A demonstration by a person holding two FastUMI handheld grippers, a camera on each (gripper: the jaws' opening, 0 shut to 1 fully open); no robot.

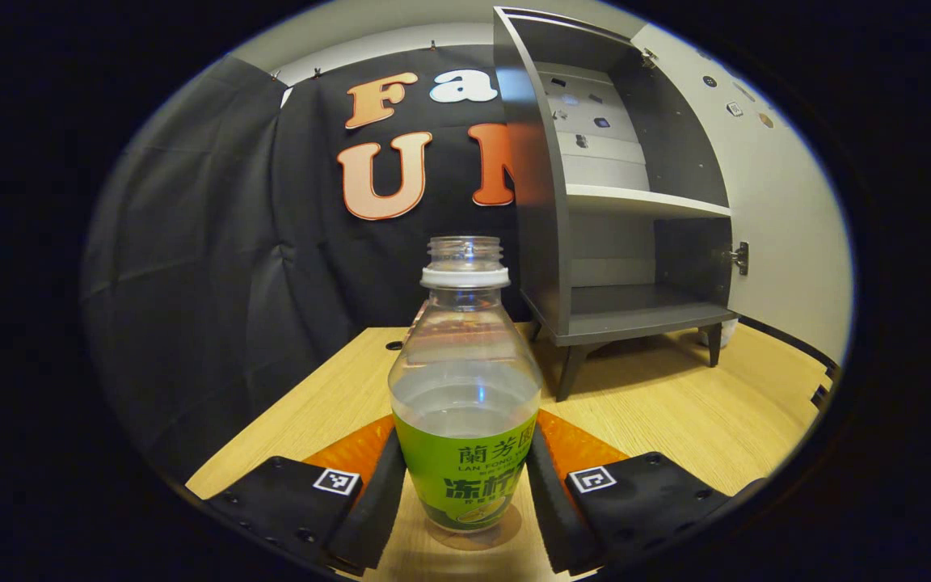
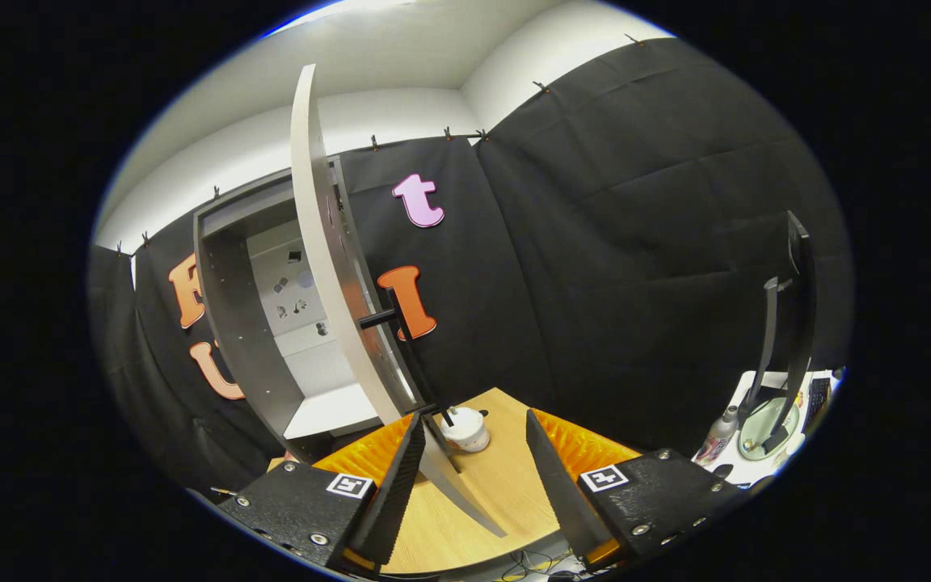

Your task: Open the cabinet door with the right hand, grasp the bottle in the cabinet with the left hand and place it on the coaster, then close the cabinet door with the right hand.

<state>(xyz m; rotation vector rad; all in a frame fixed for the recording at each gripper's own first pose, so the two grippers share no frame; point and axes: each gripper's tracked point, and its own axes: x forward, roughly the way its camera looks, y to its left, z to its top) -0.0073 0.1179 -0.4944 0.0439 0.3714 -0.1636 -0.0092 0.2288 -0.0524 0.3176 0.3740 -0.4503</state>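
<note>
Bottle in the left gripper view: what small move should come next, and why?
Probably ease the left hand-held gripper open and draw it back: the bottle stands upright on what looks like the coaster, fingers against both its sides. The cabinet stands open, so its door comes after.

Glossy clear plastic bottle (image 1: pixel 464 380) (paper-looking label), wood-grain table (image 1: pixel 676 404), matt, possibly laminate, cabinet (image 1: pixel 627 202).

Left gripper view faces the open cabinet (image 1: pixel 627 202) from nearby; right gripper view sees it obliquely, perhaps closer.
</note>
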